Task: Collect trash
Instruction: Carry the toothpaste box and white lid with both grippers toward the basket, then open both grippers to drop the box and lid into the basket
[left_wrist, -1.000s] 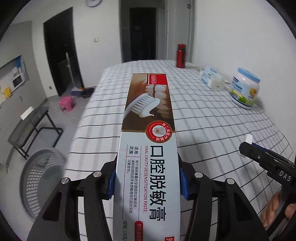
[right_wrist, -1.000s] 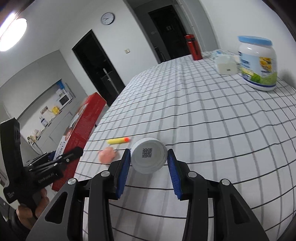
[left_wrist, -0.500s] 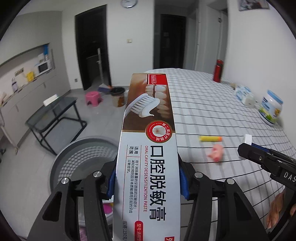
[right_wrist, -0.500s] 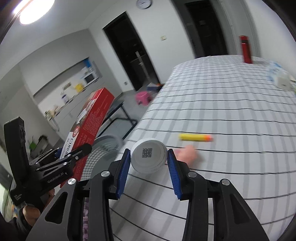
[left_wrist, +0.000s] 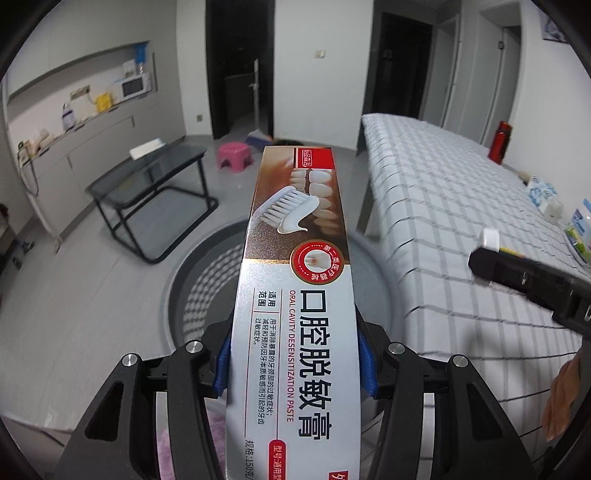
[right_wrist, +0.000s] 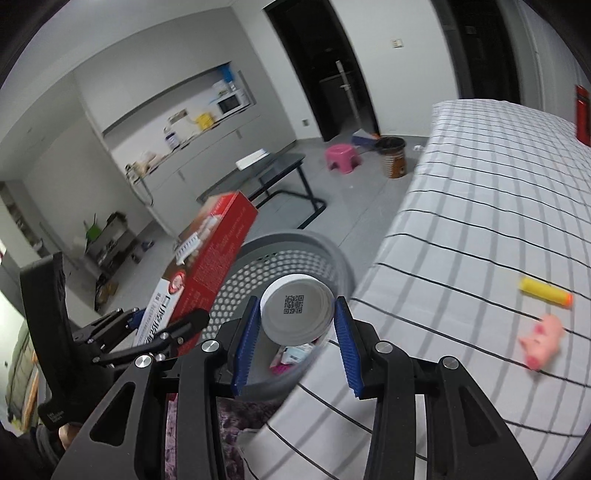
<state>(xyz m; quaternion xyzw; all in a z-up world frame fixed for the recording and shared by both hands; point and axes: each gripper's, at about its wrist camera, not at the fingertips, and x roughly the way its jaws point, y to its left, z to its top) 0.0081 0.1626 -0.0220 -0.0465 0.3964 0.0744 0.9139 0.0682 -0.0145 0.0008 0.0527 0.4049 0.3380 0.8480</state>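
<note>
My left gripper (left_wrist: 293, 363) is shut on a long toothpaste box (left_wrist: 295, 295), held above the grey perforated trash basket (left_wrist: 177, 280) on the floor beside the table. The box also shows in the right wrist view (right_wrist: 207, 254). My right gripper (right_wrist: 295, 336) holds a white round container (right_wrist: 297, 314) with a QR code on its end; it hangs over the basket (right_wrist: 295, 243), which has some trash inside. The blue pads look slightly apart from the container's sides.
The table with a checked cloth (right_wrist: 480, 221) is to the right, bearing a yellow foam dart (right_wrist: 546, 292) and a pink pig toy (right_wrist: 541, 341). A dark glass side table (left_wrist: 155, 177), pink stool (left_wrist: 234, 155) and brown bin (right_wrist: 394, 157) stand on the floor beyond.
Both grippers have swung left off the table and now hang over the trash basket, still carrying the box and the container.
</note>
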